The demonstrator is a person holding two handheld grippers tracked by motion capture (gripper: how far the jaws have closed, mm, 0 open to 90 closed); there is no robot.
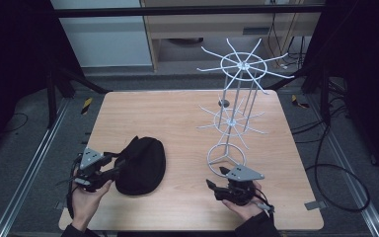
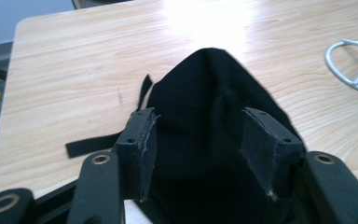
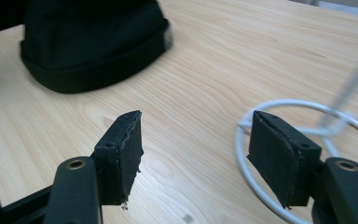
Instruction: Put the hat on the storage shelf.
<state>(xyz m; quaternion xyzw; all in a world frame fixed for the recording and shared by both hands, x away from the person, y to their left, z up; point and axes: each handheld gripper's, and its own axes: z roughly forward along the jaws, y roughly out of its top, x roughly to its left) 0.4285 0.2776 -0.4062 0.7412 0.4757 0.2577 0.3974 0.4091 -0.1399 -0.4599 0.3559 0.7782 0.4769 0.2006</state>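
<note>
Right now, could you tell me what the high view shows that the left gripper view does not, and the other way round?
The high view alone gives the white wire rack's two tiers of spokes, the right gripper open beside its ring base, and both hands. The left gripper view alone gives a close look between the left gripper's open jaws, with the black cap between them and a loose strap on the wood. Both share the cap, the wooden table and the rack's base ring.

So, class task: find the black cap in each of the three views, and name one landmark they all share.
High view: black cap lies lower left of centre, by the left gripper.
Left gripper view: centre, between the open fingers.
Right gripper view: top left.
Shared landmark: the white rack's ring base.
</note>
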